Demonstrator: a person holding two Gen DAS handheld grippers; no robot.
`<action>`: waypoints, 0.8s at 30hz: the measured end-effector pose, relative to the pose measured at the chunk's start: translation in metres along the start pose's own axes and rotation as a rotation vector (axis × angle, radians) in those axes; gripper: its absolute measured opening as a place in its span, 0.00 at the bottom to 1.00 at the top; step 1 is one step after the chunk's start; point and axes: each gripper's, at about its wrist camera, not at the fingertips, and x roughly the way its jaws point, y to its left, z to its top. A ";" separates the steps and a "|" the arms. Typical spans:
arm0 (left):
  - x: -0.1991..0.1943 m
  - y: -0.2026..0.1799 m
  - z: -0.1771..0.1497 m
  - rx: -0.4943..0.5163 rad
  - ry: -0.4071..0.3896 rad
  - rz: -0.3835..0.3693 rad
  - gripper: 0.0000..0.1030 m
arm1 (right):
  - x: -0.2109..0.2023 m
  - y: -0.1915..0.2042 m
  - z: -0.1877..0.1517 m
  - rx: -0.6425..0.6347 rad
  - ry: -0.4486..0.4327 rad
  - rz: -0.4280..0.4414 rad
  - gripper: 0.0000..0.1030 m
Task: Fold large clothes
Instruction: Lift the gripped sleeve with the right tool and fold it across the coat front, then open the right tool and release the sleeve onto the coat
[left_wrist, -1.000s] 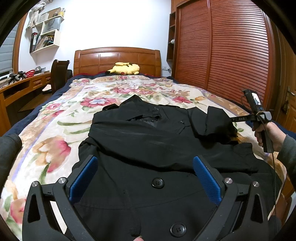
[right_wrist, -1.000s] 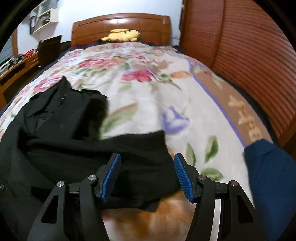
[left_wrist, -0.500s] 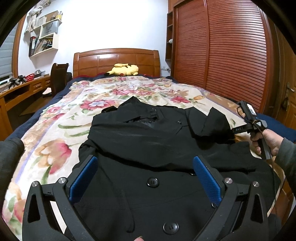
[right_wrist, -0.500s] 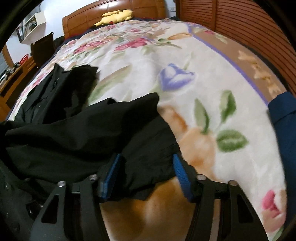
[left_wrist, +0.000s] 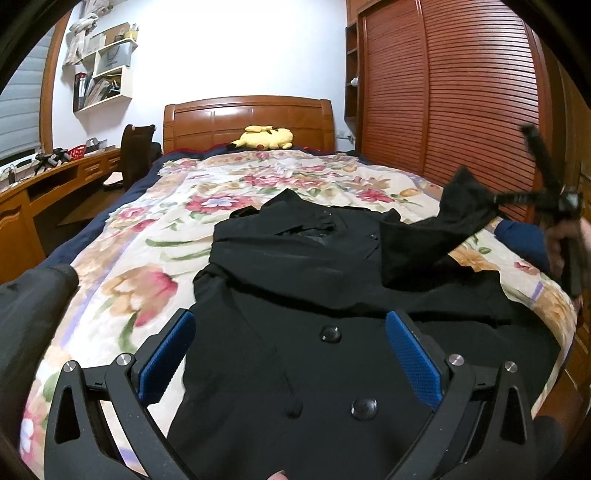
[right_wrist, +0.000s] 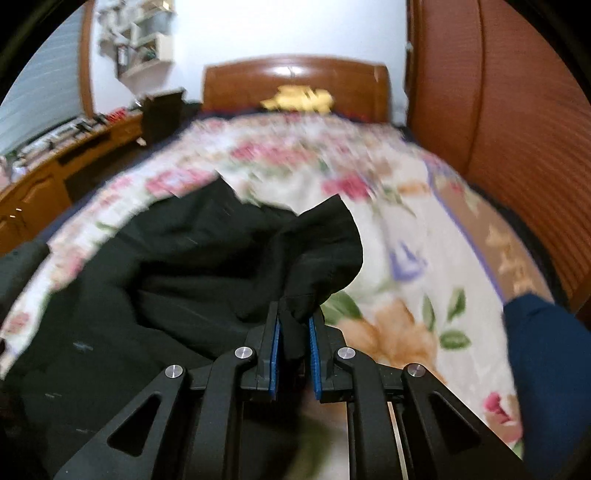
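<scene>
Black coat (left_wrist: 295, 295), plain, with glossy black buttons (left_wrist: 330, 334), lying ahead of the left hand-held gripper (left_wrist: 291, 354), whose frame is black and whose pads (left_wrist: 413, 354) are blue and finely textured. Right hand-held gripper (right_wrist: 293, 332): the same black frame and blue pads. Bedspread (left_wrist: 155, 258) beneath the coat: cream ground with red, pink and orange flowers and green leaves. Beyond it, a yellow plush toy (left_wrist: 266, 137) against a red-brown wooden headboard (left_wrist: 247, 118). Wardrobe doors (left_wrist: 443, 92): red-brown, horizontally slatted.

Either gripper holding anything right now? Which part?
Right gripper has just closed on the black coat's sleeve, pinched near the cuff end and raised off the bed. Left gripper is open, holding nothing.
</scene>
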 end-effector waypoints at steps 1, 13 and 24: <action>-0.005 0.002 -0.003 0.000 -0.002 0.000 1.00 | -0.010 0.009 0.001 -0.006 -0.020 0.015 0.13; -0.060 0.014 -0.012 -0.040 -0.003 0.019 1.00 | -0.070 0.111 -0.026 -0.086 -0.070 0.220 0.13; -0.070 0.022 -0.017 -0.045 0.006 0.042 1.00 | -0.060 0.133 -0.026 -0.104 -0.012 0.363 0.46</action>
